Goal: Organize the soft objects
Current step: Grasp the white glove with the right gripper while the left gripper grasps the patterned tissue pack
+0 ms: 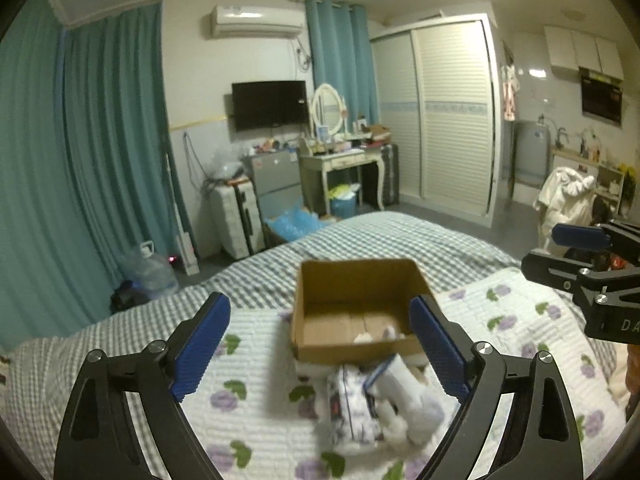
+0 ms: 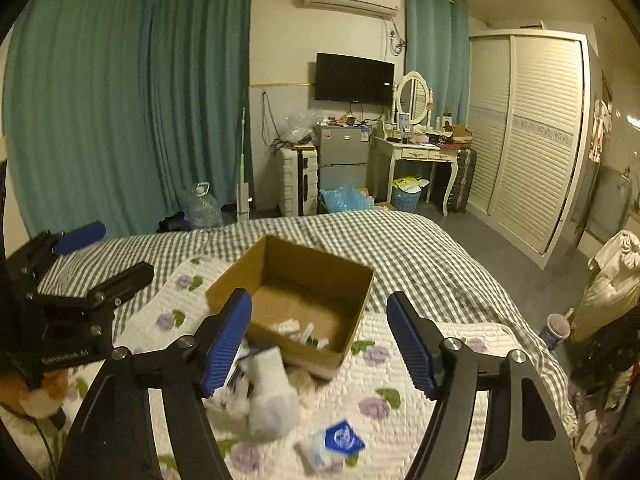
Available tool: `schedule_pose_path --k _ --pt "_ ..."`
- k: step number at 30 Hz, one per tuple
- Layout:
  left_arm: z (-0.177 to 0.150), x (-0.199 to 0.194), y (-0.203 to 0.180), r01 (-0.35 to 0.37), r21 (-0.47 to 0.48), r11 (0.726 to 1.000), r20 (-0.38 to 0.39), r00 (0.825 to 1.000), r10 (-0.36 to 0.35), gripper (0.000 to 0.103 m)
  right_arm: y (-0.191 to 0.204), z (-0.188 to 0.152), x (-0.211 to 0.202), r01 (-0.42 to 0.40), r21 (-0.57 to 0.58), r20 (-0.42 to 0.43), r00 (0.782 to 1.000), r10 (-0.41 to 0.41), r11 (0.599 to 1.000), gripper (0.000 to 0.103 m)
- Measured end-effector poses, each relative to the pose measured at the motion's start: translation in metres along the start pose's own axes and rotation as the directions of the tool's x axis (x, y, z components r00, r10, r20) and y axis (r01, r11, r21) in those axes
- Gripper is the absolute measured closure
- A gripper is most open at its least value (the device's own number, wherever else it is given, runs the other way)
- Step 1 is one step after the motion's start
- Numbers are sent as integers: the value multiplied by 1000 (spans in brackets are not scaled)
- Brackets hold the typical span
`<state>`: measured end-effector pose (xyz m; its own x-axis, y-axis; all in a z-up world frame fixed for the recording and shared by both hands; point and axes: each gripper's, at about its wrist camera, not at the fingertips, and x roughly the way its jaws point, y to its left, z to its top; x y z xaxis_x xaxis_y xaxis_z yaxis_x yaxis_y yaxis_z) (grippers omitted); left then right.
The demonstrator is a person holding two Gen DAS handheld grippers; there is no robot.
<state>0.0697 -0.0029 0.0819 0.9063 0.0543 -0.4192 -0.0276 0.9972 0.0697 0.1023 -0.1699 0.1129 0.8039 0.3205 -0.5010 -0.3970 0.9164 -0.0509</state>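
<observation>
An open cardboard box (image 1: 360, 280) (image 2: 320, 276) sits on the flowered quilt (image 1: 260, 420) on the bed, with a few small white items (image 1: 374, 336) (image 2: 298, 330) inside. A heap of white soft things (image 1: 384, 404) (image 2: 268, 396) lies just in front of the box. A small blue-and-white packet (image 2: 334, 442) lies apart on the quilt. My left gripper (image 1: 320, 344) is open and empty above the heap. My right gripper (image 2: 320, 340) is open and empty above the box's near edge. Each gripper shows in the other's view, the right one (image 1: 576, 252) and the left one (image 2: 100, 252).
The bed has a grey checked cover (image 2: 420, 248). An orange-and-white plush (image 2: 36, 396) lies at the left. Beyond the bed are teal curtains (image 1: 100, 140), a suitcase (image 1: 236, 220), a small fridge (image 1: 276, 180), a dressing table (image 1: 344, 160) and a wardrobe (image 2: 532, 128).
</observation>
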Motion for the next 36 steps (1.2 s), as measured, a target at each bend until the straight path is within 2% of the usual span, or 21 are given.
schedule_pose_path --k 4,8,13,17,22,23,25,26,28,29,30,33,34,36 --pt "-29 -4 1 -9 14 1000 -41 999 9 10 11 -28 -11 -16 -21 -31 999 15 1000 33" --pt "-67 7 2 7 3 1000 -103 995 -6 10 22 -65 3 -36 -28 -78 996 33 999 33" --pt "-111 42 -4 24 16 1000 -195 981 -20 11 27 -109 49 -56 -25 -168 984 51 998 33" --pt "-142 76 -11 43 16 999 -260 965 -38 12 35 -135 88 -71 -65 -234 971 53 995 33" --pt "-159 102 -9 76 -15 997 -294 953 -77 13 38 -146 134 -102 -49 -289 954 84 994 33" --pt "-162 106 -8 81 -20 996 -303 949 -84 19 37 -147 142 -106 -45 -300 950 88 993 33" --pt "-167 115 -8 96 -26 995 -322 942 -99 21 37 -150 156 -120 -38 -323 941 101 992 33" --pt "-169 120 -10 105 -30 994 -329 938 -109 22 37 -151 160 -133 -33 -327 938 115 991 35" --pt "-170 125 -13 122 -29 992 -330 936 -124 22 37 -151 165 -162 -19 -327 934 147 987 46" --pt "-169 126 -16 137 -25 990 -325 936 -137 23 37 -151 166 -181 -17 -330 929 165 983 55" --pt "-168 127 -18 141 -17 990 -319 938 -140 25 37 -151 165 -196 -15 -332 926 180 981 59" --pt "-166 130 -25 172 -2 985 -308 937 -164 36 35 -152 162 -206 -10 -335 923 191 978 68" --pt "-166 129 -25 188 -8 982 -310 933 -182 42 33 -151 160 -207 -1 -329 924 196 978 69" --pt "-167 127 -26 186 7 982 -302 937 -176 48 29 -151 157 -209 16 -318 926 203 978 71"
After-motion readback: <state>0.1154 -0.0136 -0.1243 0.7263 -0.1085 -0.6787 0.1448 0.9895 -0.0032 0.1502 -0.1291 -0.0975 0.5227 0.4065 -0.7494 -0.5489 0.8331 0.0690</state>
